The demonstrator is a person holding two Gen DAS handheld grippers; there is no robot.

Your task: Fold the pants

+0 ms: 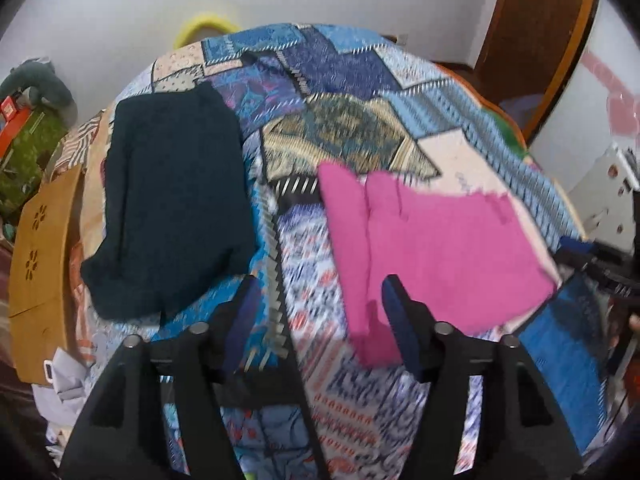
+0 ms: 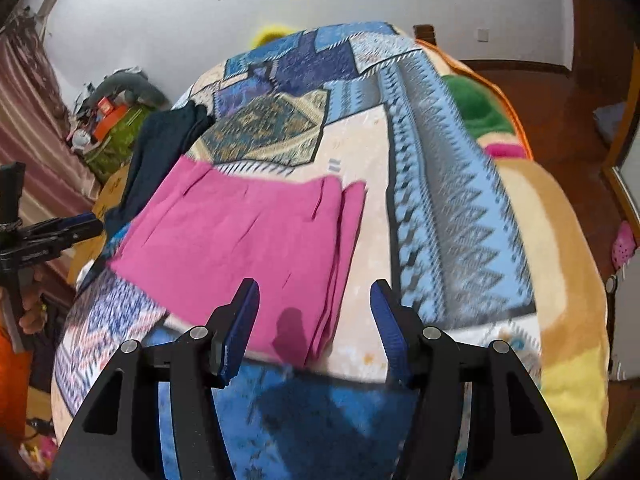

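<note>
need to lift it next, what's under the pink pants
The folded pink pants lie flat on the patterned bedspread, showing all around them. Anything directly beneath is covered.

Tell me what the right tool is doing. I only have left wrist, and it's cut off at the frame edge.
Observer: The right tool is open, with nothing between its pads. It hovers over the near end of the pink pants.
Operator: Are the pants folded on that side?
Observer: Yes. Right wrist shows several stacked layers along their right edge.
Operator: Anything past the quilt on the right?
Observer: A tan and yellow blanket lies beside the patterned quilt.
</note>
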